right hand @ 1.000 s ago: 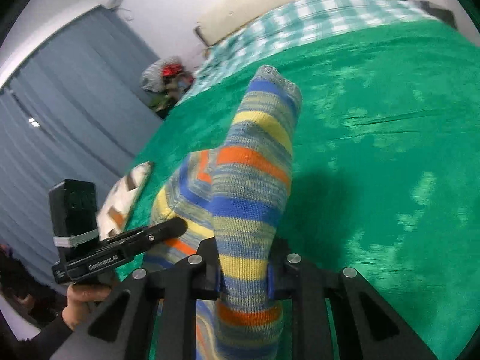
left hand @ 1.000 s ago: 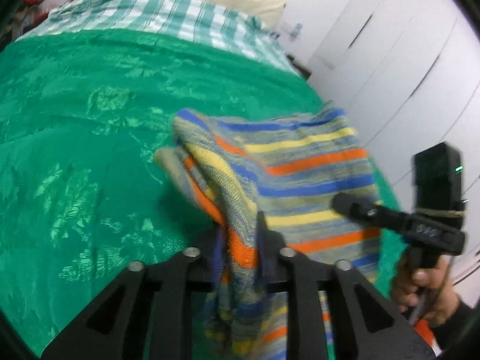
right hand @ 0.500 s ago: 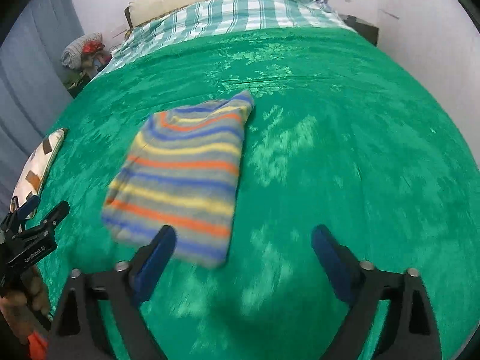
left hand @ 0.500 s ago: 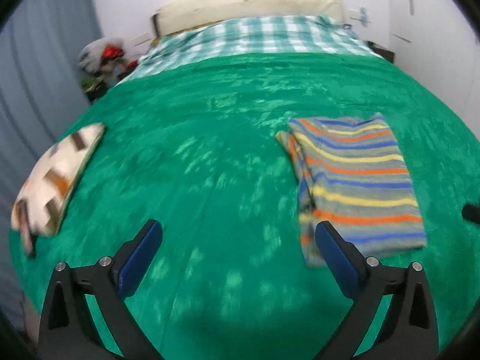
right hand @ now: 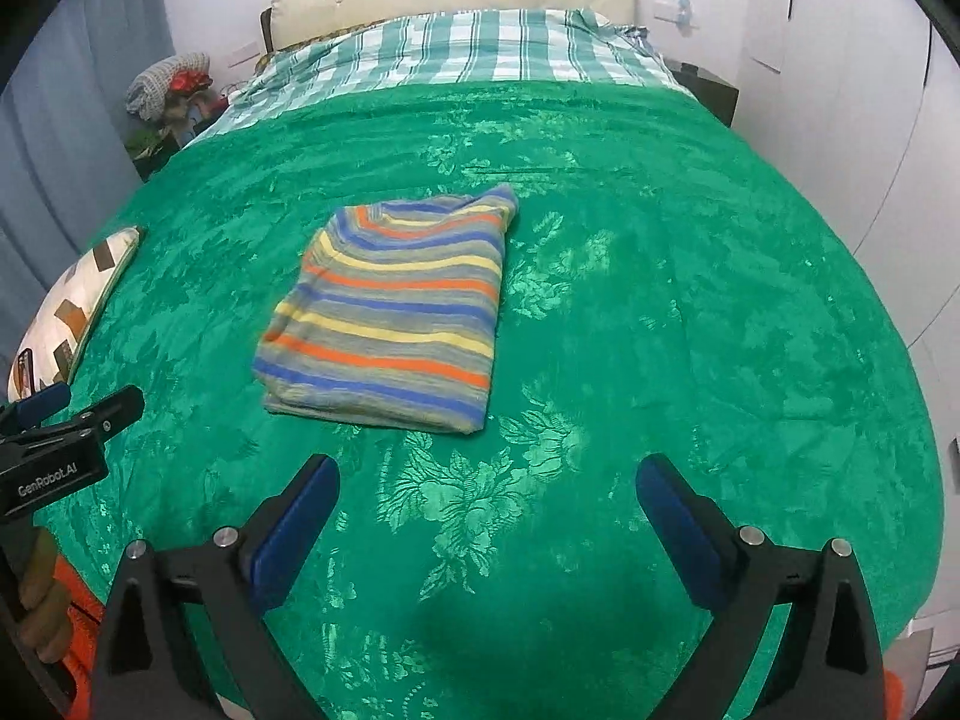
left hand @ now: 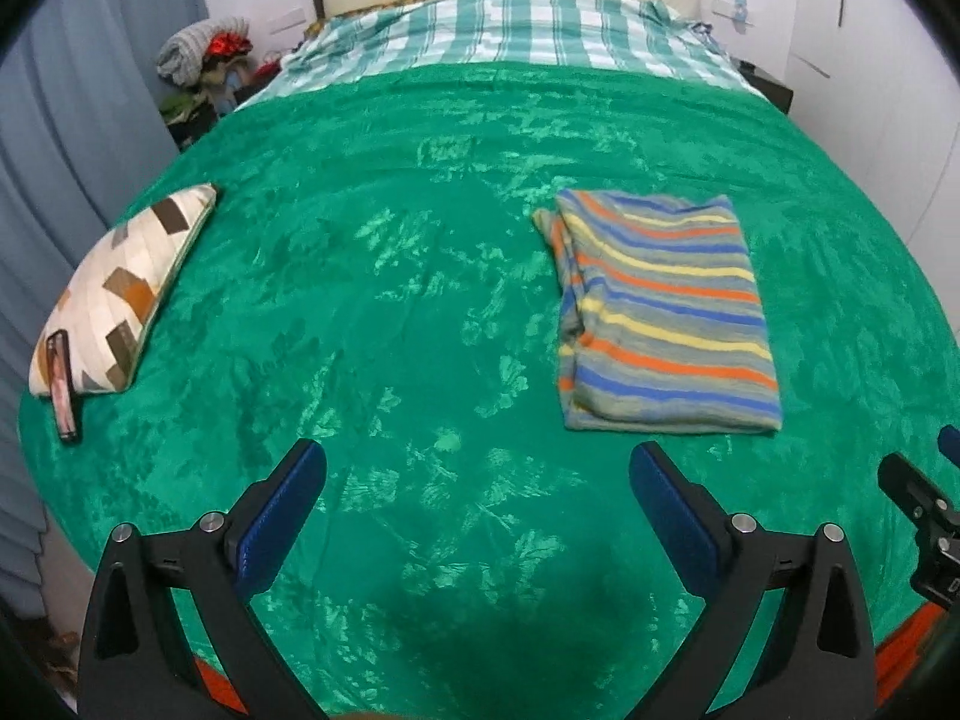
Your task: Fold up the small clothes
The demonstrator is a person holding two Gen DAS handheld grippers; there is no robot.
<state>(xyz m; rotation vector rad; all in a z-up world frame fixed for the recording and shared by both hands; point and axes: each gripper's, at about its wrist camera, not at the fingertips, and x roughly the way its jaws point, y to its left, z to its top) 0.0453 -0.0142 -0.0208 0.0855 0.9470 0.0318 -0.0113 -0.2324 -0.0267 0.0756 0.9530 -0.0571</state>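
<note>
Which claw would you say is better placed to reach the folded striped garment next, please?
Probably the right claw: the folded striped garment lies just beyond it, slightly left. From the left claw it sits off toward the right. Both are open and empty.

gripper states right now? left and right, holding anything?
Left gripper: open, empty, jaws just opened.
Right gripper: open, empty, jaws just opened; folded striped garment lies on the bed.

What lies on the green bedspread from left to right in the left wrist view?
Phone → patterned cushion → striped folded garment → tip of the right gripper at the edge.
</note>
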